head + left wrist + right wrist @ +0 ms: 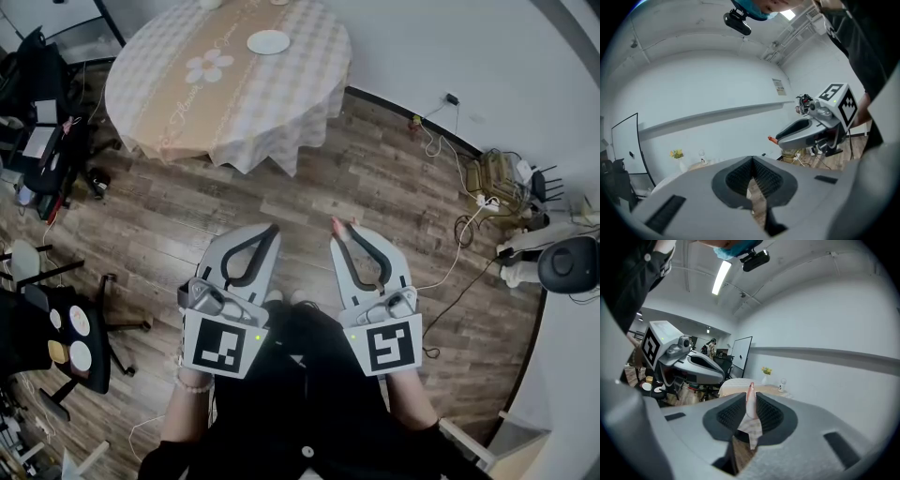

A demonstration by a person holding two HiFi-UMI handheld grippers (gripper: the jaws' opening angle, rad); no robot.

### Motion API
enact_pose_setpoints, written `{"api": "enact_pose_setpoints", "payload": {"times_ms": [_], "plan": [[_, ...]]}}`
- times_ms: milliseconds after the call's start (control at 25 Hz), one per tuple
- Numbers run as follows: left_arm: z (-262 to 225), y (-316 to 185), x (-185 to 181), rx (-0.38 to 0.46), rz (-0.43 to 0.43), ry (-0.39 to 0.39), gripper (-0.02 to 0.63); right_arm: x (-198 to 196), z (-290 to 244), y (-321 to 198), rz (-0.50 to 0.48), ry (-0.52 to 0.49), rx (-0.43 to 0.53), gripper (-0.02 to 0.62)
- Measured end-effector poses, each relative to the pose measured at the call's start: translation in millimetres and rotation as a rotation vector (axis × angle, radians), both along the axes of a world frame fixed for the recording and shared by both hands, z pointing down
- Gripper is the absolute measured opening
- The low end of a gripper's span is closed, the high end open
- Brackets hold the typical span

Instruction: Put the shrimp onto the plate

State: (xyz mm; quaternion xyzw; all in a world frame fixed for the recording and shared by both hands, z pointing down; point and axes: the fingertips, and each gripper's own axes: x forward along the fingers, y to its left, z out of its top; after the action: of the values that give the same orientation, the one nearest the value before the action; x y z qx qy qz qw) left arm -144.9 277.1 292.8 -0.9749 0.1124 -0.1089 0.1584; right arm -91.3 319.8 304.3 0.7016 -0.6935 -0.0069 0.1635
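Note:
A pink shrimp [750,399] is pinched upright between the jaws of my right gripper [751,392], its tip poking out above them. The shrimp [336,225] also shows at the right gripper's [339,230] tip in the head view, and as an orange tip [772,138] in the left gripper view. My left gripper [272,229] is shut with nothing in it, its jaws [752,161] meeting. Both grippers hang side by side over the wooden floor, well short of the round table. The white plate [269,41] lies on that table's far side.
The round table [178,103] wears a checked cloth with a flower print. A vase of yellow flowers [765,373] stands on it. Black chairs and clutter [56,328] line the left. Cables and a power strip [483,192] lie at the right, beside a round black device [569,264].

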Motion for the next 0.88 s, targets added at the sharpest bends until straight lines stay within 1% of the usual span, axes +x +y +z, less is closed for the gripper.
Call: {"api": "enact_pose_setpoints", "payload": {"times_ms": [560, 880], "plan": [[-1, -1, -2, -0.008, 0.017, 0.012, 0.0, -2, 0, 1, 0.017, 0.011, -0.012, 0.054], [-3, -8, -10, 0.001, 0.034, 0.019, 0.0, -8, -3, -6, 0.039, 0.02, 0.0, 0.054]]}}
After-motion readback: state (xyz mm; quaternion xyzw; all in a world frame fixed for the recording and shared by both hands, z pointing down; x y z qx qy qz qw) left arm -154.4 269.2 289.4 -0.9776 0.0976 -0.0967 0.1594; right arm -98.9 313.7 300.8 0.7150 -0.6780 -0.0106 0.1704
